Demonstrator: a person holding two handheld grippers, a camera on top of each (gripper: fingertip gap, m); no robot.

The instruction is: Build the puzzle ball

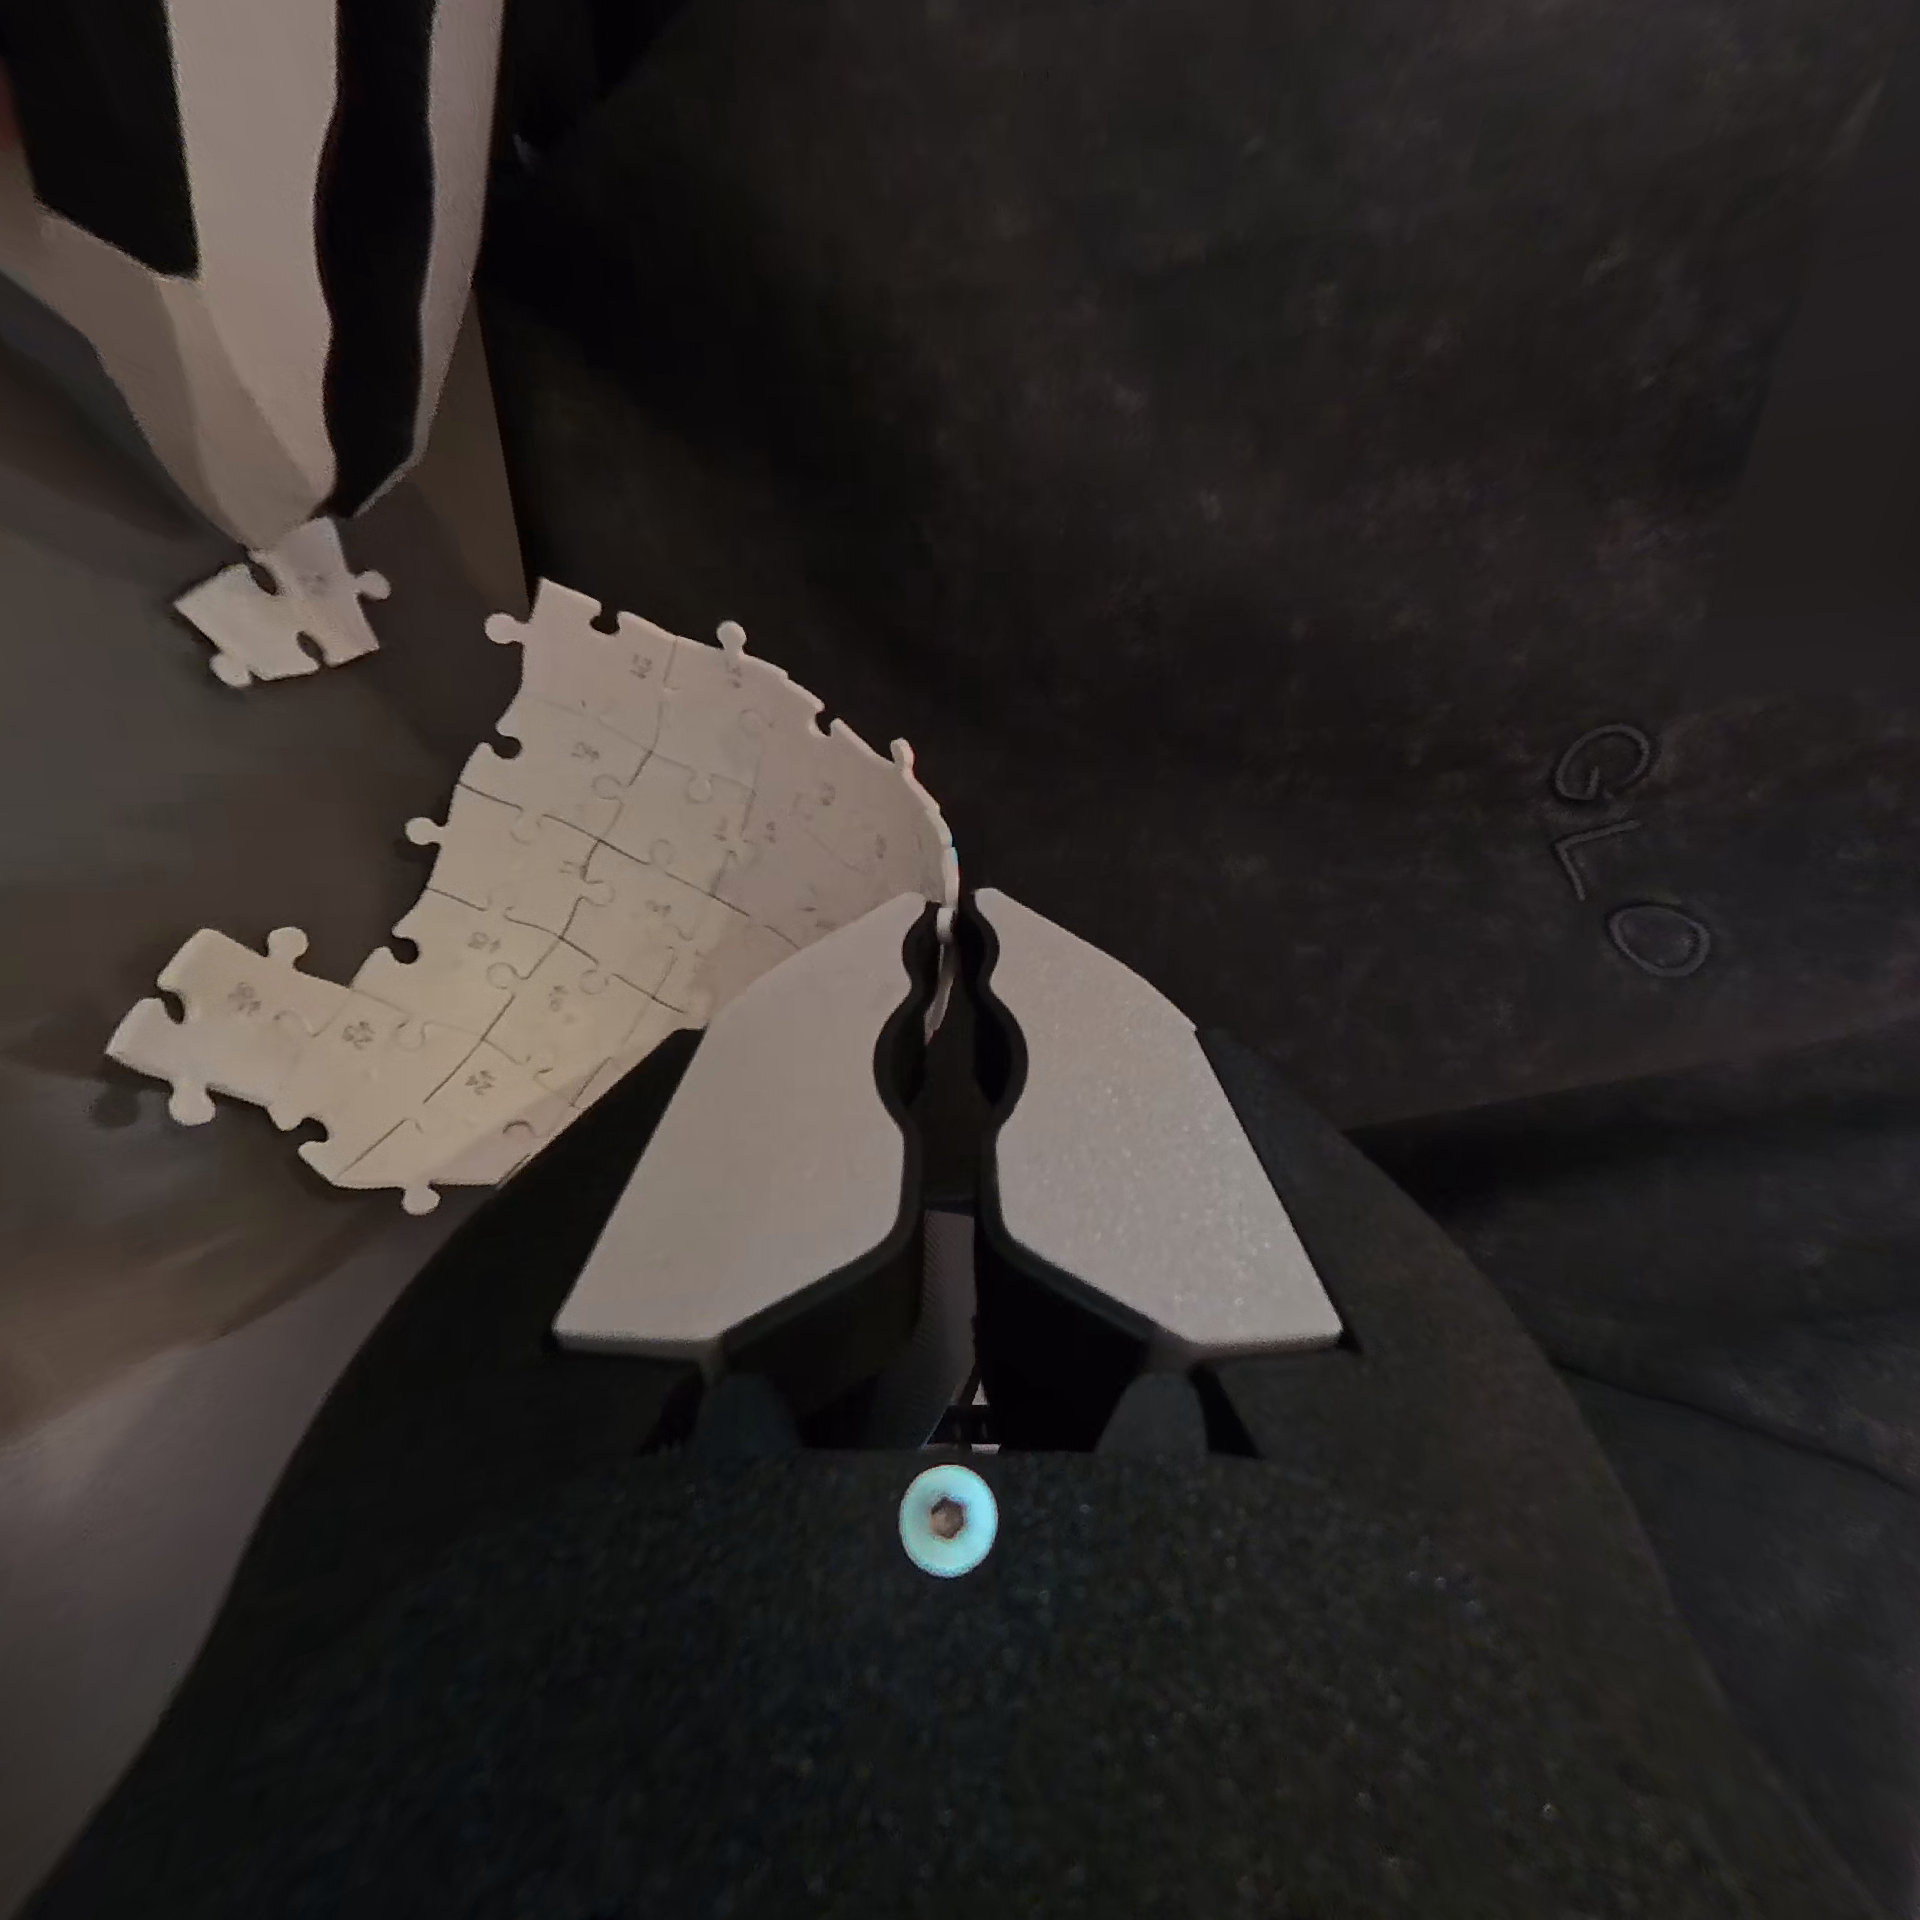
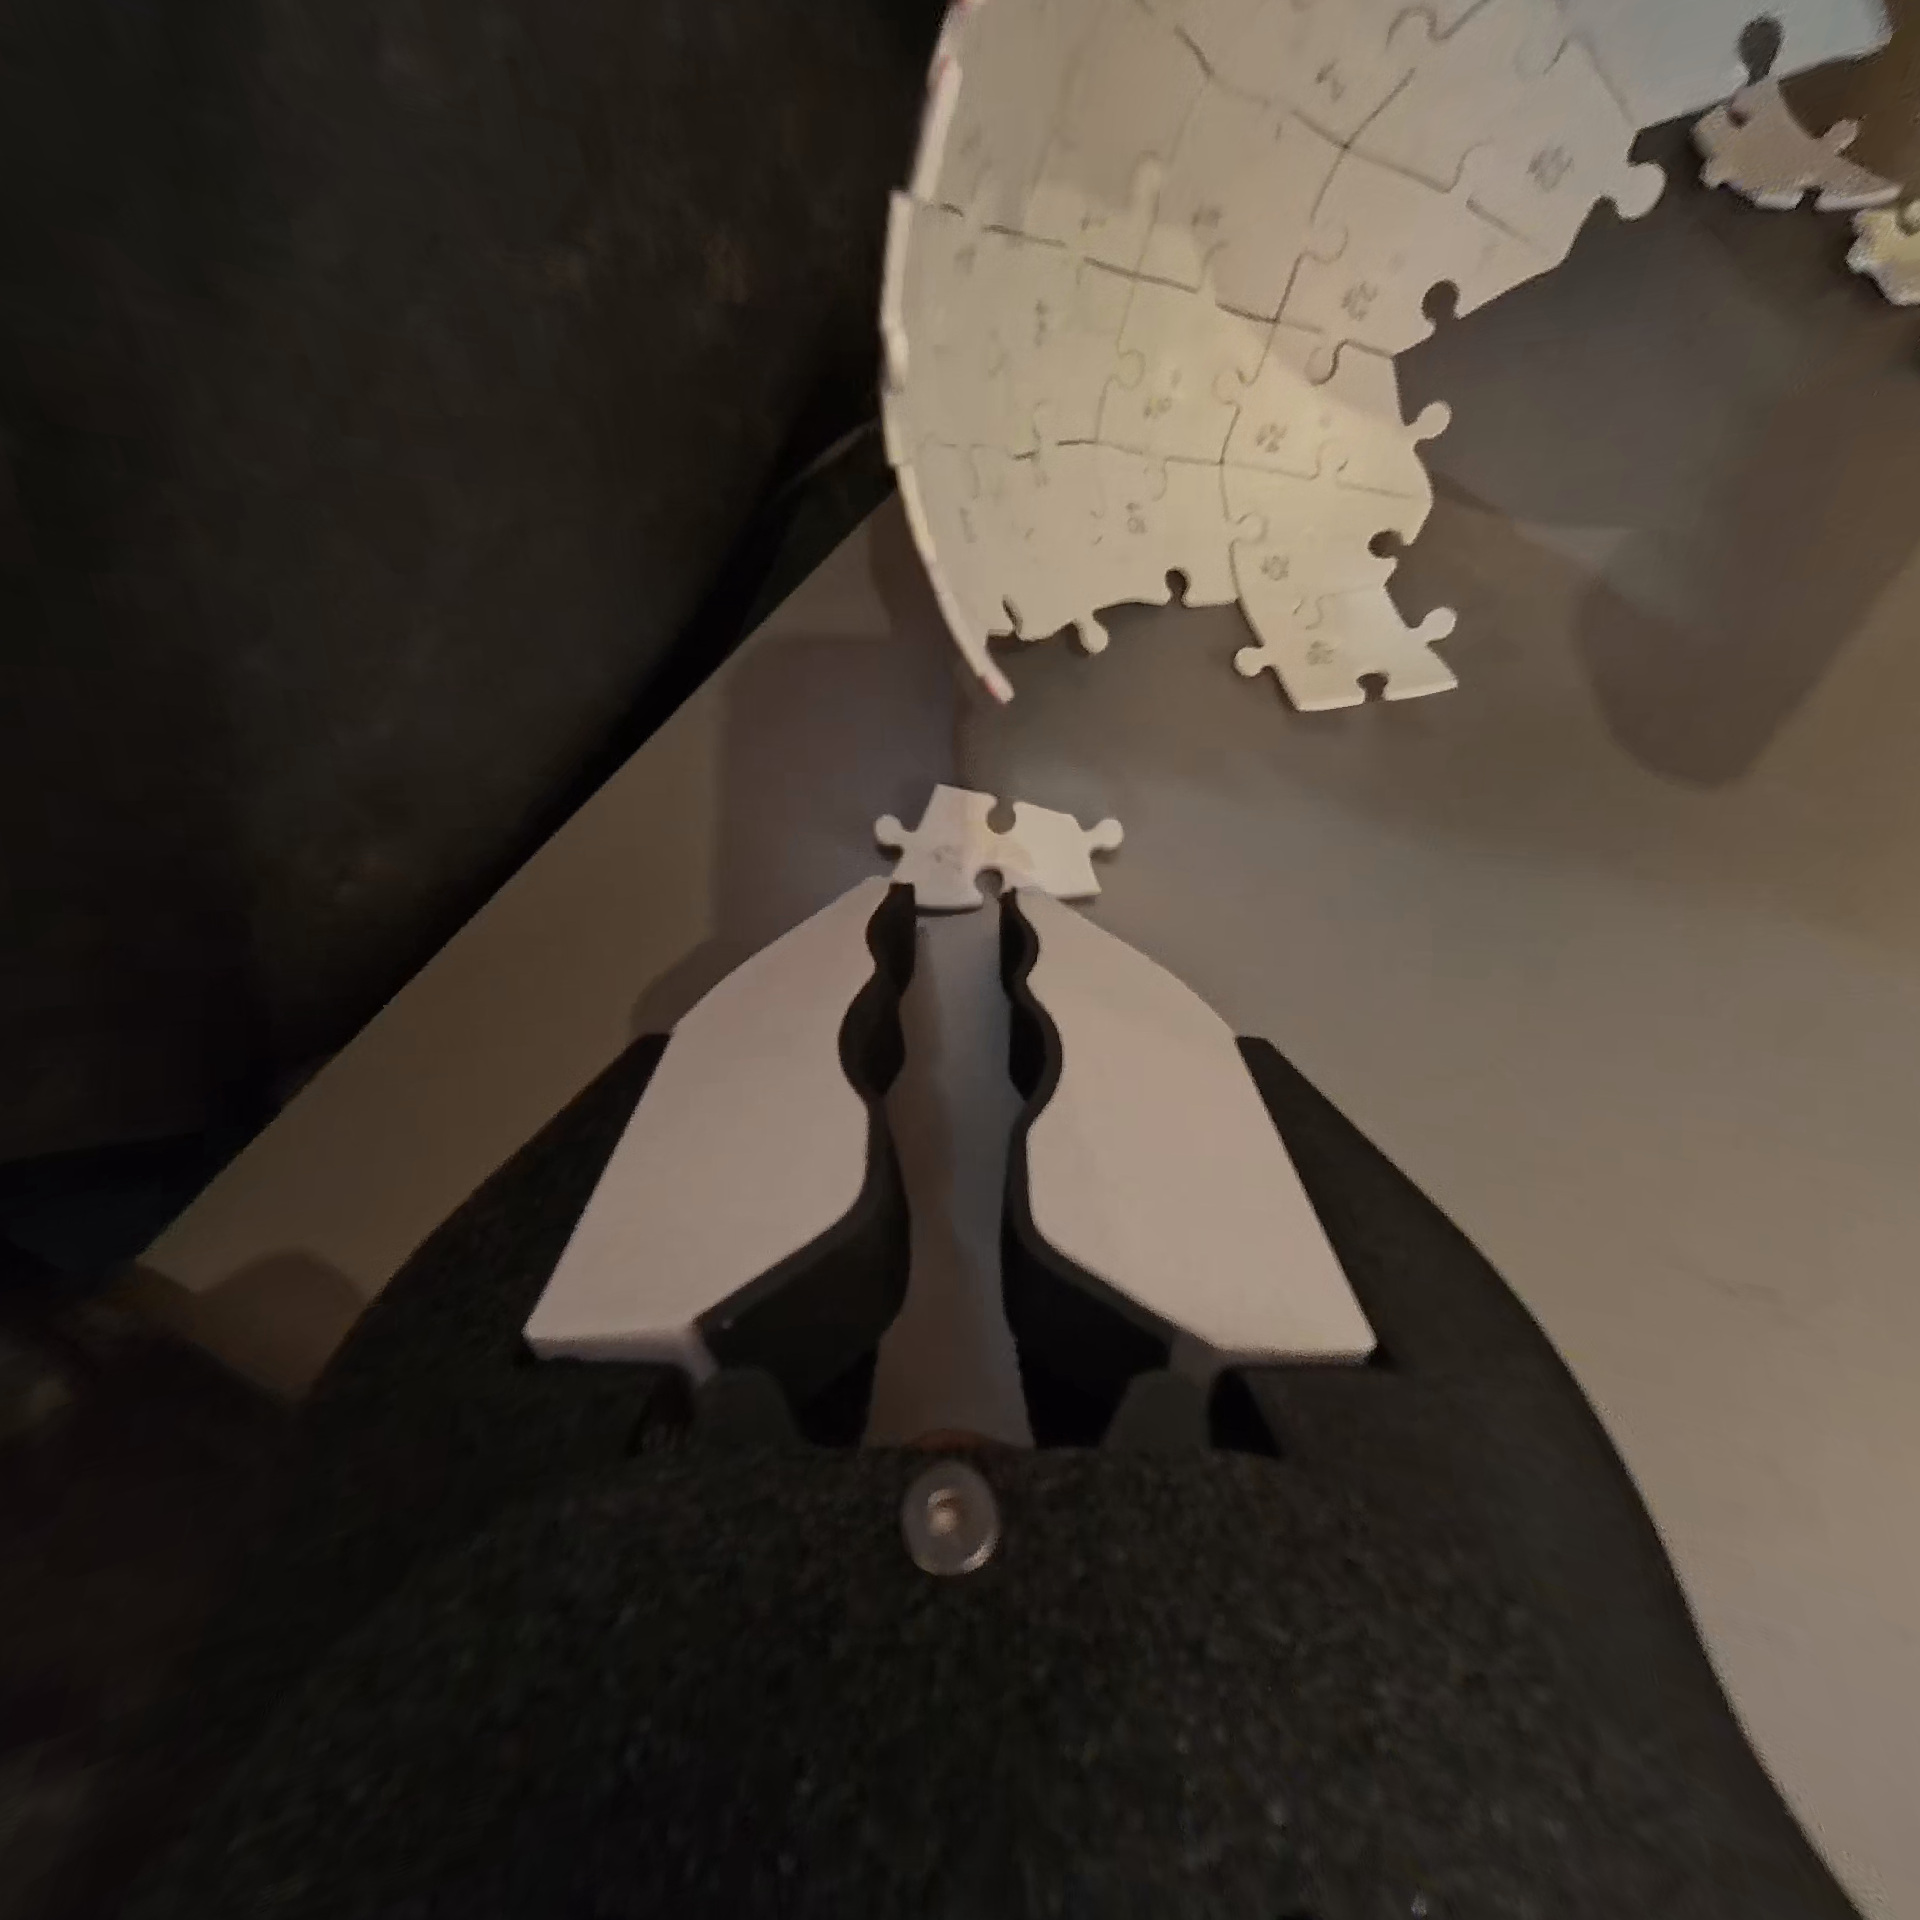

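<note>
A curved white shell of joined puzzle pieces shows its inner side and stands tilted over the grey table. My left gripper is shut on the shell's right edge. The shell also shows in the right wrist view, ahead of and above my right gripper. The right gripper holds a small white section of two joined pieces by its near edge, low over the table. From the left wrist view the right gripper comes down from the upper left with that small section apart from the shell's upper left edge.
A large dark textured object with raised letters fills the right and back of the left wrist view. In the right wrist view the table edge runs diagonally, with dark material beyond it. Loose puzzle pieces lie at the far right.
</note>
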